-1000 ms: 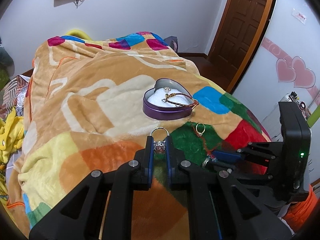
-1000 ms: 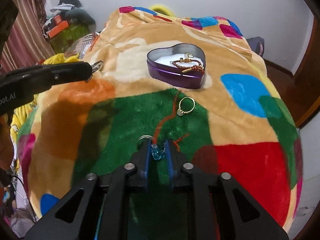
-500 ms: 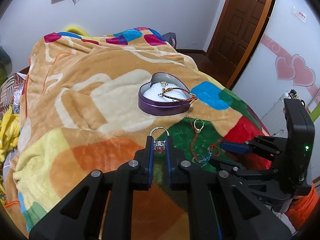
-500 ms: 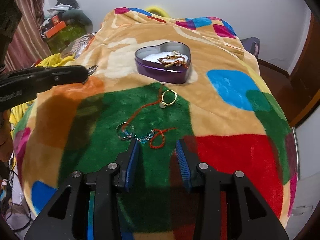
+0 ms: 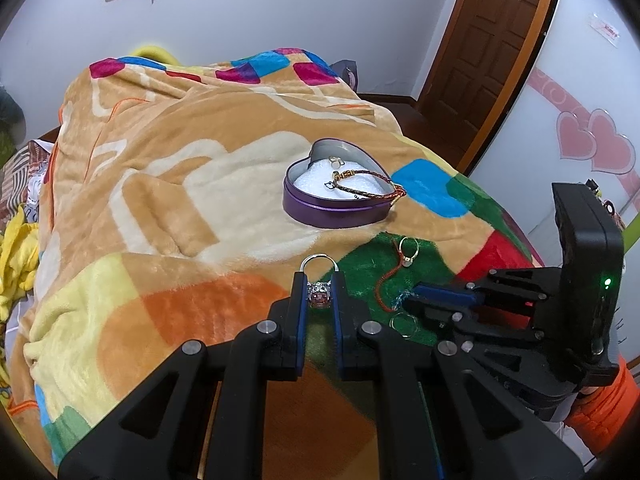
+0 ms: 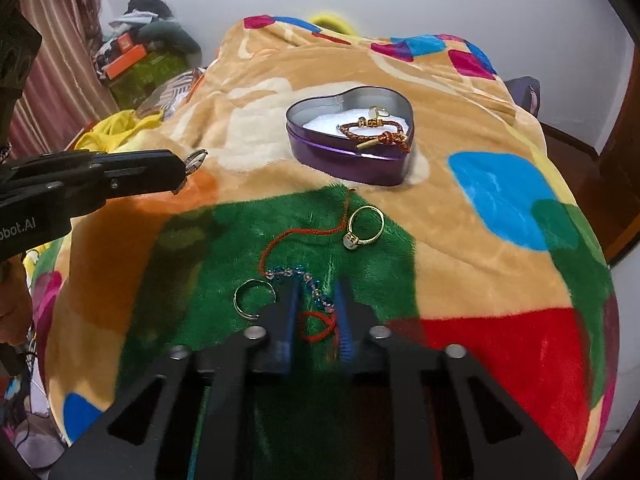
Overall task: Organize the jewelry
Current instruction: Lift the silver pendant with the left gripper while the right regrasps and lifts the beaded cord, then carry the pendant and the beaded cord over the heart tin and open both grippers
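Observation:
My left gripper (image 5: 319,280) is shut on a silver ring (image 5: 319,295) with a jewelled top, held just above the blanket. From the right wrist view it (image 6: 188,164) comes in from the left. My right gripper (image 6: 318,292) points down at the green patch. Its jaws are closing on a red cord bracelet (image 6: 316,320) with blue beads, whose loop lies between the pads. A gold ring (image 6: 364,228) and a thin ring (image 6: 254,300) lie nearby. The purple heart tin (image 6: 344,164) holds a braided bracelet (image 6: 376,134).
A colourful fleece blanket (image 5: 160,200) covers the bed. A wooden door (image 5: 492,40) stands at the back right. Clothes and boxes (image 6: 136,48) are piled beside the bed at the left. An orange sleeve (image 5: 600,412) shows behind the right gripper.
The right gripper let go of the beaded cord, opened wide and drew back, then came forward and closed over it again. The left gripper kept its hold on the silver ring.

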### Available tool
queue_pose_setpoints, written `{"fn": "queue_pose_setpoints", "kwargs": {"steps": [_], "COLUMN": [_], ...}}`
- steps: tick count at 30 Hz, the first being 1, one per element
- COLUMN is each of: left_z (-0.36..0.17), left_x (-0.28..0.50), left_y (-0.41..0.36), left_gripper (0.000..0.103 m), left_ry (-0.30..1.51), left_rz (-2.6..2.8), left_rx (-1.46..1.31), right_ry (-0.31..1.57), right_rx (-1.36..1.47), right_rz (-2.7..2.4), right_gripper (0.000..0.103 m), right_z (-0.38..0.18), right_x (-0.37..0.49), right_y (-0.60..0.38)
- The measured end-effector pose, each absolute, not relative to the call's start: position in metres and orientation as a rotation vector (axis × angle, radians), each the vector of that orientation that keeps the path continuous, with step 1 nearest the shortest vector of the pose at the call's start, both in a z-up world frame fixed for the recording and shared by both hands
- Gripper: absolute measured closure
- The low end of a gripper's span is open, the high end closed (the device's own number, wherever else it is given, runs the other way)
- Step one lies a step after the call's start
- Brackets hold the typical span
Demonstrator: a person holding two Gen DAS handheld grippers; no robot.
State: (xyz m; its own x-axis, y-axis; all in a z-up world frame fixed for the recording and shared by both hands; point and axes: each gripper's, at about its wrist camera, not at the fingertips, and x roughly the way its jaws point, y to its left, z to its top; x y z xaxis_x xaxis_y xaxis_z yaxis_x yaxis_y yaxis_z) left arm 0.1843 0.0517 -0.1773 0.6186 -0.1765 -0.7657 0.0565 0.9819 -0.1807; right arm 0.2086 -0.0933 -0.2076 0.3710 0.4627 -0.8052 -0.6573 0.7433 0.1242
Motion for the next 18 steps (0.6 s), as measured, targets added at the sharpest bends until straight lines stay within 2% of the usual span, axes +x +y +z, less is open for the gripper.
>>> {"fn": "queue_pose_setpoints", "kwargs": {"steps": [5,18], "left_z": [-0.175,-0.143], "left_x": [0.185,0.186], "left_y": [0.053,0.053], "left_gripper": [0.093,0.093], "left_ry": [0.886,0.813], "left_rz": [-0.138,-0.131], "left_rx": [-0.149,-0.124], "right_ry": [0.911,0.690], "right_rx": [-0.235,-0.176], "right_rz": [0.720,0.703], "right_gripper": [0.096,0.096], "right_z": [-0.193,-0.111], "right_x": [0.207,0.215], "right_y": [-0.091,-0.101]}}
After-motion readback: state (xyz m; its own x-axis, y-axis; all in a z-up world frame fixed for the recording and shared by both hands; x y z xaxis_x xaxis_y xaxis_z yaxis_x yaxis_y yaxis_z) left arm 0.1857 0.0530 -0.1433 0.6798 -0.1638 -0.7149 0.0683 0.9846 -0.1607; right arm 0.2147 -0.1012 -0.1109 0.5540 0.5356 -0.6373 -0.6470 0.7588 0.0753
